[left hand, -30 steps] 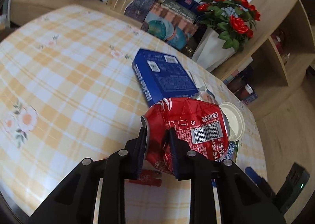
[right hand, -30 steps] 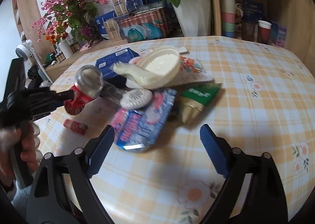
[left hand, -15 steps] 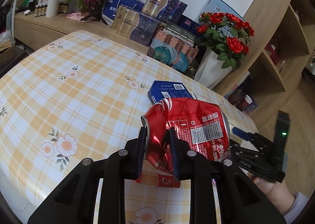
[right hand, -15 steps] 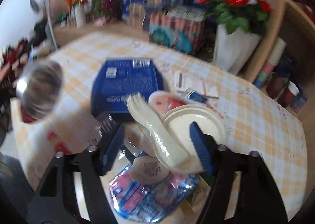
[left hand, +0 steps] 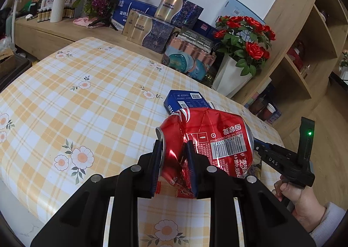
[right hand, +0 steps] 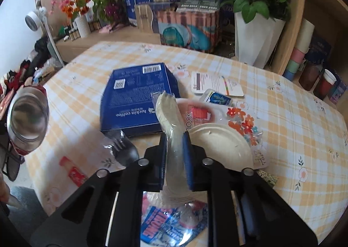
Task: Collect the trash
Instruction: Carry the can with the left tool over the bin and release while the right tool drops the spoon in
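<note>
Your left gripper (left hand: 174, 155), lower centre of frame, pinches the crushed red can (left hand: 206, 138) above the checked tablecloth (left hand: 87, 105). Your right gripper (right hand: 175, 155) has just been closing and clamps the wrapped cream cutlery (right hand: 171, 127) at centre, beside the blue box (right hand: 139, 97).

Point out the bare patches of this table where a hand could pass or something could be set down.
Bare cloth runs left of the blue box out to the table edge, and right of the paper plate toward the shelves. Crowded: the pile of wrappers, a card and plastic cutlery around the right gripper.
</note>
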Motion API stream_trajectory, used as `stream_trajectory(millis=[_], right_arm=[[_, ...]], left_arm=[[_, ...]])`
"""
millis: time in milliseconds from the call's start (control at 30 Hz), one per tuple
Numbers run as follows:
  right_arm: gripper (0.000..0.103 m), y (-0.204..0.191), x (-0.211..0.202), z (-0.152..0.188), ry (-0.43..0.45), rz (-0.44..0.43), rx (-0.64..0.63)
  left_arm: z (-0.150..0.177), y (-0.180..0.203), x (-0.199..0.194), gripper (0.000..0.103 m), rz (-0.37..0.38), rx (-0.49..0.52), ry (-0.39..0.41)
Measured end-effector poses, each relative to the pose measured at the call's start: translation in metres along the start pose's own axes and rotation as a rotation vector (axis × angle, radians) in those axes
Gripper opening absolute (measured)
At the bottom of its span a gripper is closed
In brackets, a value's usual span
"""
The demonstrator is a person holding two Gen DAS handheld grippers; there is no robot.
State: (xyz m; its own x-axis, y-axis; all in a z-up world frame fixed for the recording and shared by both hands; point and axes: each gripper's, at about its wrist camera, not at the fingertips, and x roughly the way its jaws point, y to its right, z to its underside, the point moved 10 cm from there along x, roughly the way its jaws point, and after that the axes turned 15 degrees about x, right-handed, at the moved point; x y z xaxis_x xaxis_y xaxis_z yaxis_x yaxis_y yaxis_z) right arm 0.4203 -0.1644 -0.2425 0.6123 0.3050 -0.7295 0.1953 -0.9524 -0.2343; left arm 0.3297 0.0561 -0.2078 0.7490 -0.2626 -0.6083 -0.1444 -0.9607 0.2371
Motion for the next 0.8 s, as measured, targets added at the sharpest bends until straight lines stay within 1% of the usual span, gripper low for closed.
stream_trajectory(millis=[233, 433, 533, 633, 800], right_arm=[[0.017, -0.005, -0.042, -0.002, 0.054, -0.049, 0.046], [0.017, -0.017, -0.093, 0.015, 0.113, -0.112, 0.085], [0.017, -0.021, -0.116, 0.033, 0.141, -0.099, 0.077], [0.017, -0.025, -0.135, 0.057, 0.151, -0.100, 0.076], [0.017, -0.026, -0.162, 0.100, 0.162, -0.137, 0.148]], left_arm=[[-0.006, 0.014, -0.028, 0.023, 0.003, 0.027, 0.024], [-0.005, 0.029, -0.056, 0.023, 0.010, 0.055, 0.039], [0.001, 0.035, -0.071, 0.023, 0.014, 0.068, 0.041], [0.012, 0.042, -0.087, 0.023, 0.015, 0.070, 0.040], [0.040, 0.053, -0.110, 0.023, 0.033, 0.070, 0.027]])
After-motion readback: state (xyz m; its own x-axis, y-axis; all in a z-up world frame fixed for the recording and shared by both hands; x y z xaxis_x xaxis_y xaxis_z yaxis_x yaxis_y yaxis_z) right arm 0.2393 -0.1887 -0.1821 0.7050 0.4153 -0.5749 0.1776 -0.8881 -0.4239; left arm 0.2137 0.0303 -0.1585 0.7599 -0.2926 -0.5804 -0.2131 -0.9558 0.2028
